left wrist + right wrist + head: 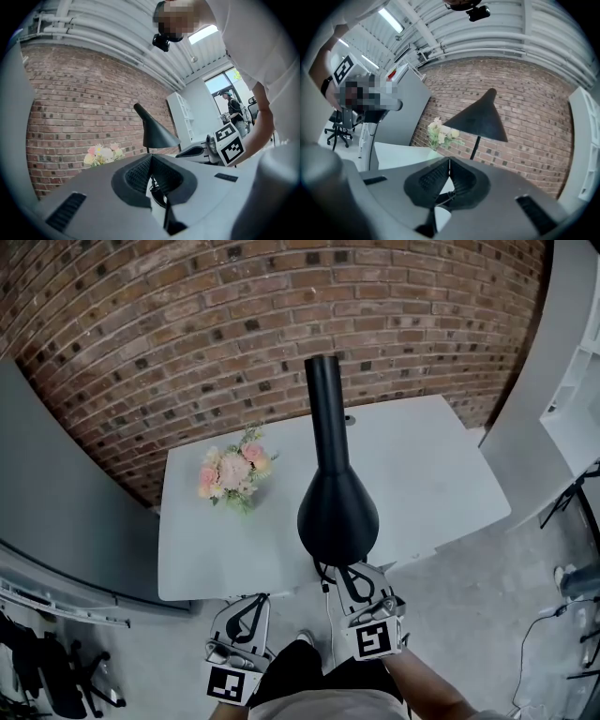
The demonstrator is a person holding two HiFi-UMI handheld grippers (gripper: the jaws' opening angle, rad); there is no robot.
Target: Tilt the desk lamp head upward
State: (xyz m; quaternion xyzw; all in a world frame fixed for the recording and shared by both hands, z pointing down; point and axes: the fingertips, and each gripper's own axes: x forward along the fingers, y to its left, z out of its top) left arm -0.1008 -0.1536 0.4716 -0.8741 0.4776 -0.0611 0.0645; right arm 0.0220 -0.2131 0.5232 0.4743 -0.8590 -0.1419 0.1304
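The white table is a smooth, flat slab with a brick wall along its far edge, a grey panel off its left side and a white shelf unit off its right. Bare tabletop lies open on both sides of the lamp; grey floor runs along the near edge.

The desk lamp is matte black, with a wide cone-shaped head that narrows into a straight tube. It stands near the table's front edge, right of the middle. A small bouquet of pink and cream flowers sits well to its left.

Both tools hang low at the near edge of the table. The right gripper has its jaws pressed together on nothing; its tip is just beneath the lamp head in the head view, and in its own view the cone rises above and beyond the tip. The left gripper is likewise closed and empty, further from the lamp, which stands ahead of it and to its right.
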